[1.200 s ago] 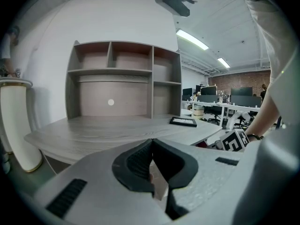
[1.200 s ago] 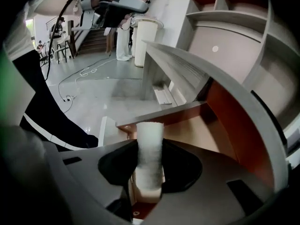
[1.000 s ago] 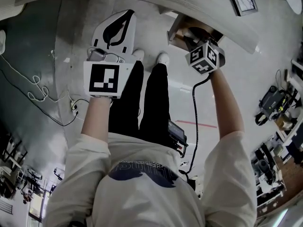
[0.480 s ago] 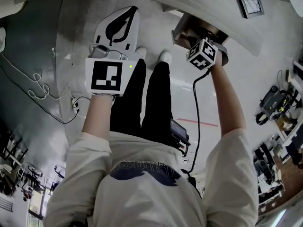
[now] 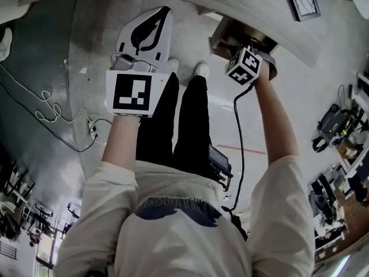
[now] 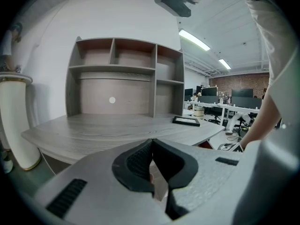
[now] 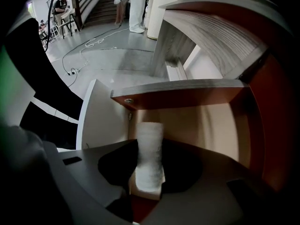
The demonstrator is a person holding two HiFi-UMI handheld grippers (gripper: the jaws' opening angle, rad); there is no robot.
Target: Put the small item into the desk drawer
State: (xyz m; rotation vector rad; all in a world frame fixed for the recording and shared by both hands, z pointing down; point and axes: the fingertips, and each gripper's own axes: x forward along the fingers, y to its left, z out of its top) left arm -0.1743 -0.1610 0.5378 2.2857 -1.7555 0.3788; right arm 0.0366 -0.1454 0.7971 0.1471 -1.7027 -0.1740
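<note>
The small item, a white foam-like roll [image 7: 149, 153], stands upright between the black pads of my right gripper [image 7: 149, 168], which is shut on it. It hangs over the pale bottom of the open drawer [image 7: 215, 125], near the drawer's brown wall [image 7: 187, 97]. From the head view, the right gripper's marker cube [image 5: 245, 66] sits at the mouth of the drawer [image 5: 225, 36] under the desk edge, hiding its jaws. My left gripper [image 5: 144, 30] is held out over the floor, shut and empty. Its tips meet in the left gripper view [image 6: 152, 144].
The grey wood desk [image 6: 108, 128] carries an open shelf unit [image 6: 124, 74] and a flat black frame [image 6: 186, 121]. A white column [image 6: 14, 121] stands at its left. Cables [image 5: 46, 108] trail over the floor beside the person's legs [image 5: 173, 120].
The right gripper with the white roll has edged slightly farther toward the drawer. The left gripper has risen slightly and stays shut.
</note>
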